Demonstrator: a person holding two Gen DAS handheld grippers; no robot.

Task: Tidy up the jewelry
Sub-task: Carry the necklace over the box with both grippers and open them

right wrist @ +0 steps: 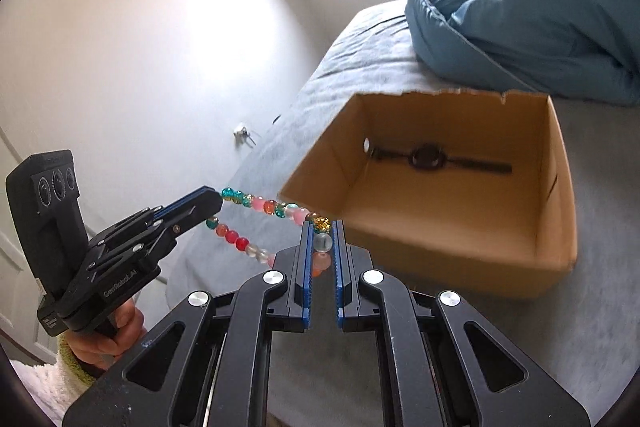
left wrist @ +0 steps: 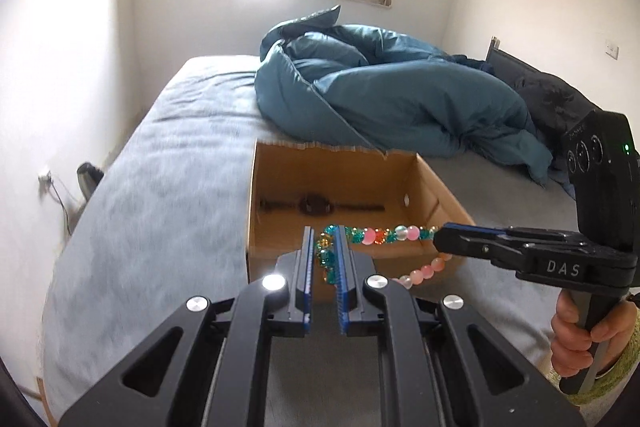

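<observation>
1. Left gripper (left wrist: 325,231) nearly closed, blue pads clamped on one end of the bead necklace (left wrist: 384,235)
2. Right gripper (right wrist: 322,225) likewise nearly closed, pinching the other end of the same strand, a clear bead and a pink one caught between its pads
3. Necklace stretched between the two grippers as a doubled loop: upper run of teal, pink, orange and clear beads pulled fairly straight, lower run of pink and clear beads sagging below
4. Held in the air at the near side of the open cardboard box (left wrist: 430,187), above and just in front of its near wall, not inside it
5. Inside the box, lying flat on the bottom, a dark wristwatch (right wrist: 430,158) with the strap laid out straight
6. Box resting on the grey bed (left wrist: 160,187), a crumpled teal duvet (left wrist: 380,91) heaped behind it
7. Beside each gripper, a hand wrapped round the handle: right hand (left wrist: 576,327) with a green knit cuff, left hand (right wrist: 108,339) with a pale fluffy sleeve
</observation>
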